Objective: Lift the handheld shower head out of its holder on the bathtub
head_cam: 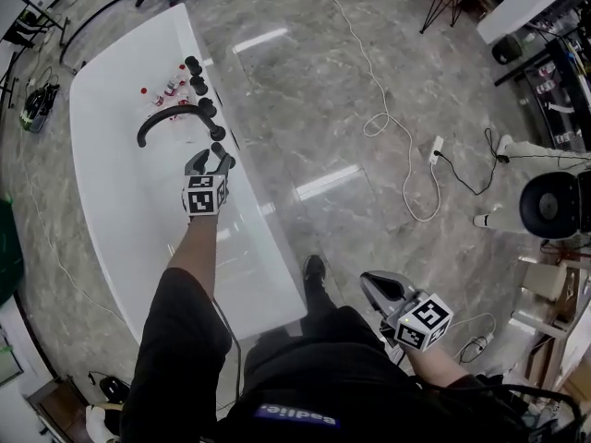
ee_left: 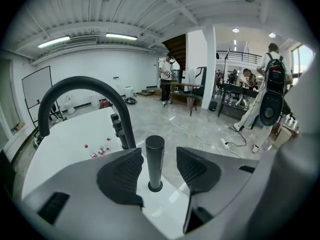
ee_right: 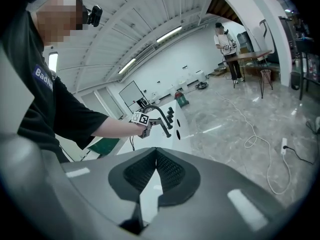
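Note:
The handheld shower head [ee_left: 154,159] is a black cylinder standing upright in its round holder on the white bathtub's rim [head_cam: 268,284]. My left gripper [ee_left: 159,155] is open with a jaw on each side of the cylinder and a gap between each pad and it. From above, the left gripper [head_cam: 209,162] hangs over the tub's right rim just below the black arched spout [head_cam: 166,116]. My right gripper [head_cam: 369,284] is held low by the person's body, away from the tub. Its pads [ee_right: 167,171] meet with nothing between them.
A row of black knobs [head_cam: 196,79] lines the rim behind the spout [ee_left: 80,86]. Small bottles [head_cam: 171,86] lie inside the tub. A white cable [head_cam: 388,123] and a power strip [head_cam: 435,149] lie on the marble floor. People [ee_left: 272,84] stand far off.

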The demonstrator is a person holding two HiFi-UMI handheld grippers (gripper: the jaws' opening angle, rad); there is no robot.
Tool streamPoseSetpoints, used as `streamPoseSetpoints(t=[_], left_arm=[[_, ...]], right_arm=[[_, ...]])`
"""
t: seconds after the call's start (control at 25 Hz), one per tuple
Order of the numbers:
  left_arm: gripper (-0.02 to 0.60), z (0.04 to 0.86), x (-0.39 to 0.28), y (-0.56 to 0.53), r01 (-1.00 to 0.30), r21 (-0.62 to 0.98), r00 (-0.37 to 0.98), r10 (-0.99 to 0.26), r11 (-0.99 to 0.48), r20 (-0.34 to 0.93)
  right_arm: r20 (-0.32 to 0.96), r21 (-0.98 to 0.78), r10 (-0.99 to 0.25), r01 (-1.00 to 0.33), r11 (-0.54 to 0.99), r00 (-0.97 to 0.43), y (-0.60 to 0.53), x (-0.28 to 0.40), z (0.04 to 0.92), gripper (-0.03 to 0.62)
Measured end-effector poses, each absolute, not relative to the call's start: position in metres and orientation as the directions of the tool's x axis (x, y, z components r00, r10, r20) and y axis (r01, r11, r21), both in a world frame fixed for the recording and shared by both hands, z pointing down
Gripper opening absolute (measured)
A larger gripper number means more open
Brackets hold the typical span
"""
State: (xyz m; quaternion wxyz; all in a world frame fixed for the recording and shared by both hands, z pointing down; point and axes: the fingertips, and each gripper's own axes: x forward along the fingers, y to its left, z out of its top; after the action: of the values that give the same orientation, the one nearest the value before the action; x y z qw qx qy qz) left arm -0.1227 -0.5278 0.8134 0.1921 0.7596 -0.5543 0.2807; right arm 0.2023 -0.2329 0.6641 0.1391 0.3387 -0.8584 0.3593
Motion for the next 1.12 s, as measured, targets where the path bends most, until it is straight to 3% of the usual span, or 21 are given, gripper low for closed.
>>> streamPoseSetpoints(t=[0.36,0.44,0.64,1.12], left_arm=[[0.195,0.848,-0.127,-0.547,-0.951,-0.083,0.153,-0.687,-0.297,0.711],[0.147,0.85,-0.128,-0.549,-0.95,-0.097,0.141,-0.685,-0.296,0.715],[0.135,0.844,-0.127,-0.548,-0.949,-0.101,0.135,-0.677,-0.298,0.724],[0.133,0.736,-0.132,-0.484,-0.951,-0.043,0.226,-0.781,-0.308,0.582]], right_arm=[[0.519,-0.532,-0.469,-0.7,0.476,-0.714,-0.233,0.224,0.679,0.003],[0.52,-0.535,-0.466,-0.699,0.475,-0.716,-0.232,0.227,0.68,0.003],[0.512,-0.548,-0.468,-0.693,0.468,-0.72,-0.229,0.231,0.677,0.002],[0.393,-0.564,-0.493,-0.627,0.538,-0.777,-0.222,0.182,0.628,0.002]])
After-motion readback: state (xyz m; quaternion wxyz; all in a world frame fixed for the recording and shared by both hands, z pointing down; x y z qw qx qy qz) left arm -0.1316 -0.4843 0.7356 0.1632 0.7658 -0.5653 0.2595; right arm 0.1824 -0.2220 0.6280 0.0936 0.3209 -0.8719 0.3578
